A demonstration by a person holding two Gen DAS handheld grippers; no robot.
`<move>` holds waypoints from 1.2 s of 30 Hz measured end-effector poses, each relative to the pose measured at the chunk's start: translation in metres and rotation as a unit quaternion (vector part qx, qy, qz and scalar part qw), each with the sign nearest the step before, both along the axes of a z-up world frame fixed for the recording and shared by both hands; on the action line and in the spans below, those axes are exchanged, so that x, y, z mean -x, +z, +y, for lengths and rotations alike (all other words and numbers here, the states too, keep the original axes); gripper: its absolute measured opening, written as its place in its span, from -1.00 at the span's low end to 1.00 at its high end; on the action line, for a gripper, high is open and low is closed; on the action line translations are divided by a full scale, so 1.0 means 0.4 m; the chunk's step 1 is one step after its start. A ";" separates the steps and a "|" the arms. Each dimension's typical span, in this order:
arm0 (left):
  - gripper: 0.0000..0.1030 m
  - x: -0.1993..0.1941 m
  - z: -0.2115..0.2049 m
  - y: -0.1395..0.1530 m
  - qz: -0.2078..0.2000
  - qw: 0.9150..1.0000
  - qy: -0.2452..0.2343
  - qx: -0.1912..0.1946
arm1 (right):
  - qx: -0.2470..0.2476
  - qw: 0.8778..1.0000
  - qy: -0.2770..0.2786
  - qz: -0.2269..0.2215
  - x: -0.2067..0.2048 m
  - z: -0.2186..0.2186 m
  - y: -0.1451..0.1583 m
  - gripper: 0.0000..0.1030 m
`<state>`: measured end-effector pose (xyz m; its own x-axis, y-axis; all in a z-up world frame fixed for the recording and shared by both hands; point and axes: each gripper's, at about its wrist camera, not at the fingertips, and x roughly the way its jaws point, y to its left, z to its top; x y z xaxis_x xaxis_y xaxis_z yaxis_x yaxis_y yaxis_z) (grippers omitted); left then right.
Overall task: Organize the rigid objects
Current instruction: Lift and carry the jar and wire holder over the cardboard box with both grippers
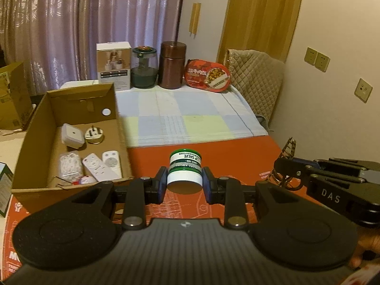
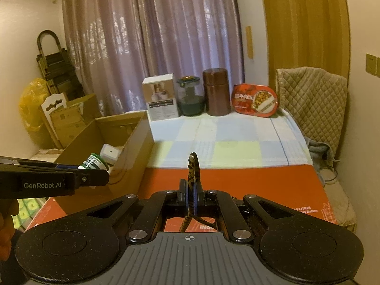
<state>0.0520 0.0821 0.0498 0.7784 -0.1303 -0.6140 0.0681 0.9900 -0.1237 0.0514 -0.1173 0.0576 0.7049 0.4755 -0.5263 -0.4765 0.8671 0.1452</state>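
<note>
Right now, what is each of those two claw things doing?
Left gripper: shut on the lip salve jar.
Right gripper: shut on a tortoiseshell hair claw clip.

Open red mat [image 1: 237,156] ahead — cardboard box [image 1: 30,128] wall left, jars [image 1: 172,65] far back.

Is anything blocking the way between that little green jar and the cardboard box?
Nothing visible does. The left gripper holds the jar above the red mat, and the open-topped cardboard box is just to its left, with only its side wall to clear.
</note>
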 end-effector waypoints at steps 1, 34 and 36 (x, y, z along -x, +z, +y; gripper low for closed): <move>-0.50 0.002 0.007 0.001 0.000 1.000 0.002 0.000 | 0.001 1.000 0.003 -0.001 0.001 0.007 0.001 -1.00; -0.50 0.073 0.342 0.010 -0.002 0.991 0.132 -0.014 | 0.002 0.991 0.130 -0.021 -0.029 0.343 0.034 -1.00; -0.50 0.070 0.361 0.011 -0.001 0.990 0.139 -0.014 | 0.001 0.991 0.136 -0.020 -0.034 0.363 0.033 -1.00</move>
